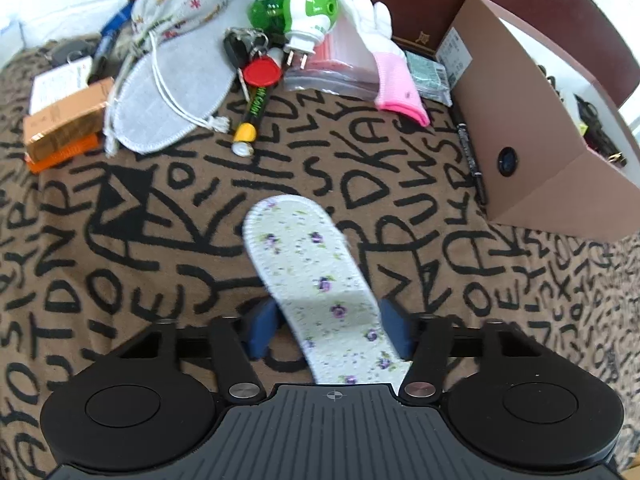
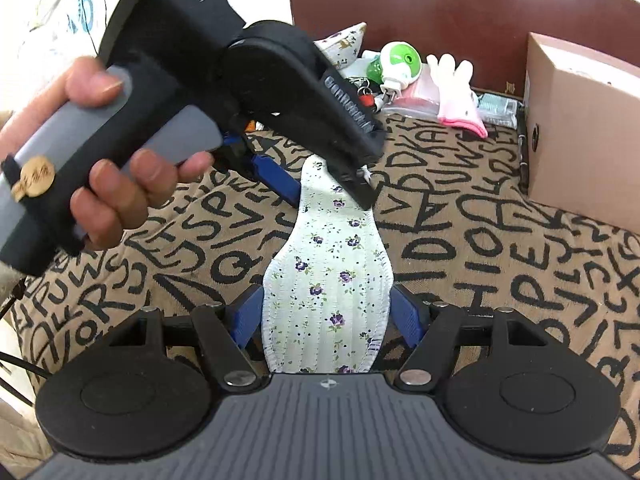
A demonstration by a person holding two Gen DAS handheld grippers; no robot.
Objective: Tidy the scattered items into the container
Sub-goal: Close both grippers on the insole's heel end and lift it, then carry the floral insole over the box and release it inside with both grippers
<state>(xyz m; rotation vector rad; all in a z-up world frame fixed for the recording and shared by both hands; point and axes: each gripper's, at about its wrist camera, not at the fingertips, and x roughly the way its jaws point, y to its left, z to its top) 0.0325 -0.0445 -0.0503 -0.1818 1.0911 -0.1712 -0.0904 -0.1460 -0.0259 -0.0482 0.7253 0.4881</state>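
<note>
1. The flowery insole point(image 2: 328, 276) hangs over the letter-print blanket point(image 1: 120, 248), far from the cardboard box point(image 1: 532, 128).
2. Both grippers hold it: right gripper point(image 2: 324, 316) and left gripper point(image 1: 328, 324) fingers are half-open, squeezing its edges.
3. Pulling apart could make it slip and drop.

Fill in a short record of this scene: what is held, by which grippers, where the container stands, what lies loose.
Held item: floral insole, above the lettered cloth
Left gripper: closed on one end of the insole
Right gripper: closed on the other end
Container: brown box, on the right of the cloth
Loose: green plug-in device, pink-cuffed glove, keys
</note>
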